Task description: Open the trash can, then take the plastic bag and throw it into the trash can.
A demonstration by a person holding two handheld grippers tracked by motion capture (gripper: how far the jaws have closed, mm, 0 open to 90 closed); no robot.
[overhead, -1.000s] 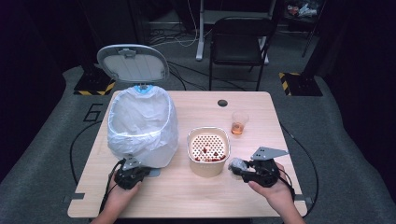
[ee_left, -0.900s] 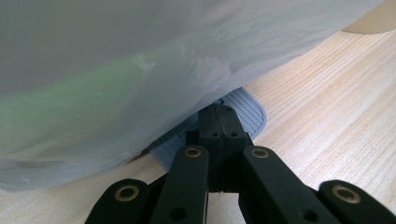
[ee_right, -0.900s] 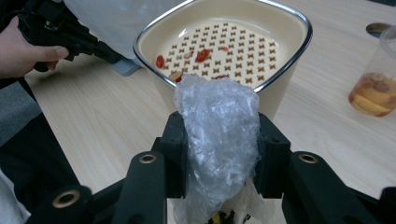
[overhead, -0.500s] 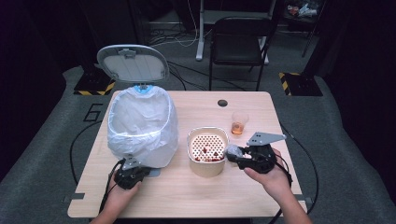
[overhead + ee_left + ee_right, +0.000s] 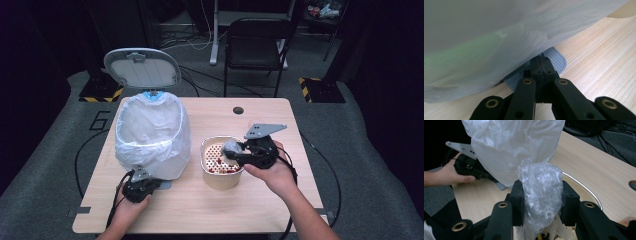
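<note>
Dark floor with cables, a black folding chair [image 5: 257, 47] and yellow-black striped blocks surrounds a pale wooden table [image 5: 280, 200] that fills the middle of the high view. On the left half of the table stands a pedal bin [image 5: 150, 135] lined with a white plastic bag, its grey lid [image 5: 142, 68] tipped up toward the upper left of the frame.

Just right of the bin, at the centre, sits a round tan bowl [image 5: 220, 177] with a perforated insert and some reddish bits inside.

At the bin's foot, lower left, the left gripper [image 5: 142, 186] has its jaws pressed together with nothing between them; in the left gripper view the tips [image 5: 541, 67] rest on the ribbed grey pedal [image 5: 557, 58] under the bag's overhang.

Right of centre, the right gripper [image 5: 235, 152] hangs above the bowl's right rim, pinching a crumpled wad of clear plastic wrap [image 5: 230, 147]. In the right gripper view the wrap [image 5: 541, 187] bulges upward between the two black pads [image 5: 517, 192], with the bowl's rim [image 5: 584, 188] below and the bin's bag behind it at the top of the frame.
</note>
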